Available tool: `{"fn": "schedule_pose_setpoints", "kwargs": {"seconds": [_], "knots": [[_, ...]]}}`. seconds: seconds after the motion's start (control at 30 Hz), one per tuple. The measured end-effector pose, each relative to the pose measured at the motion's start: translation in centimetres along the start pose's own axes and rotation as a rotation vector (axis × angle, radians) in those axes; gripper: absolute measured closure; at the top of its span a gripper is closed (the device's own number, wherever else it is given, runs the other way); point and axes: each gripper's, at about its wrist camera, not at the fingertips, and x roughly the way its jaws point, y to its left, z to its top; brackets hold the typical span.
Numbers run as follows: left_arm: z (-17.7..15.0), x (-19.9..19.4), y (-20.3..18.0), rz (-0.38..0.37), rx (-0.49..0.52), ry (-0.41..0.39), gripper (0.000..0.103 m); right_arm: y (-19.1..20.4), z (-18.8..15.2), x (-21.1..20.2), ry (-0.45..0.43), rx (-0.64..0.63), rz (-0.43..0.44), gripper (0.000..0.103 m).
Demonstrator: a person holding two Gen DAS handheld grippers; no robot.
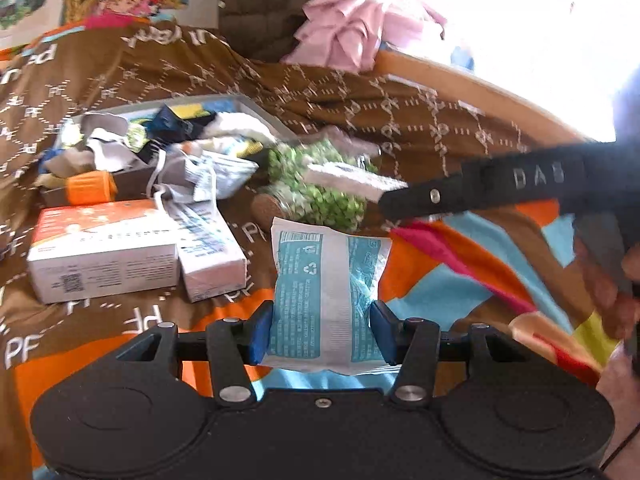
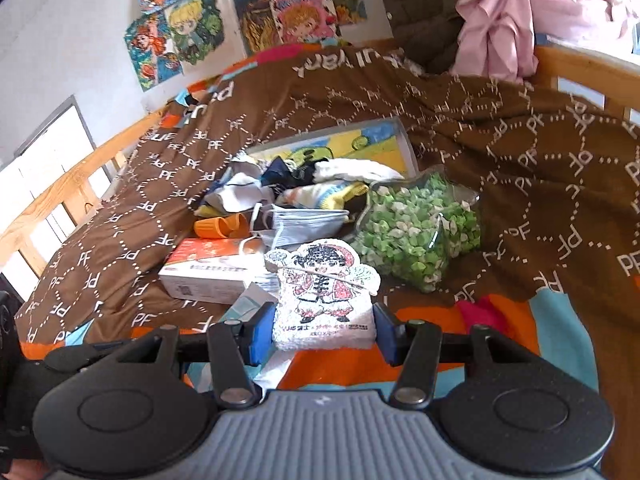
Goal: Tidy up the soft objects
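Observation:
My left gripper (image 1: 322, 334) is shut on a soft blue-and-white printed packet (image 1: 324, 280), held just above the bedspread with both blue pads pressing on its lower sides. My right gripper (image 2: 324, 334) is shut on a white, bumpy cartoon-figure piece (image 2: 324, 292), which stands upright between the pads. In the left wrist view that same white piece (image 1: 348, 176) shows edge-on and blurred, at the tip of the right gripper's black fingers (image 1: 420, 196), over the bag of green bits.
A clear bag of green and white paper bits (image 2: 416, 240) lies ahead. Behind it a flat tray (image 2: 404, 148) holds socks, with face masks (image 2: 304, 220), an orange cup (image 2: 220, 226) and white-orange boxes (image 1: 104, 256) to the left. A wooden bed rail (image 2: 60, 184) borders the brown bedspread.

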Motion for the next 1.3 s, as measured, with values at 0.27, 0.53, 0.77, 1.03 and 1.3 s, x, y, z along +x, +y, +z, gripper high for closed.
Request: {"fn": "schedule_pose_setpoints", "kwargs": {"seconds": [0.27,0.53,0.77,1.03,1.3], "knots": [[-0.8,-4.2,-2.0,0.097,-0.017,-0.030,0.050,0.3,-1.4,-3.7,-0.117,0.006,-0.007,0.047],[-0.2,-5.8,-3.4,0.172,-0.048,-0.058,0.050,-1.7,-2.0,-5.0,-0.185,0.046,-0.008,0.047],[1.1,-4.9,-4.5,0.197,-0.089,-0.074,0.050,-4.1,-2.3,-4.0,-0.182,0.117,0.012,0.047],[2.0,-3.8,-5.9,0.235,-0.112,-0.102,0.050,-5.1,-2.4,-2.5,-0.183,0.116,-0.007,0.047],[1.5,-2.9,-5.5,0.287,-0.187,-0.119,0.050,-5.1,-2.1,-1.2,-0.177,0.107,-0.033,0.047]]}}
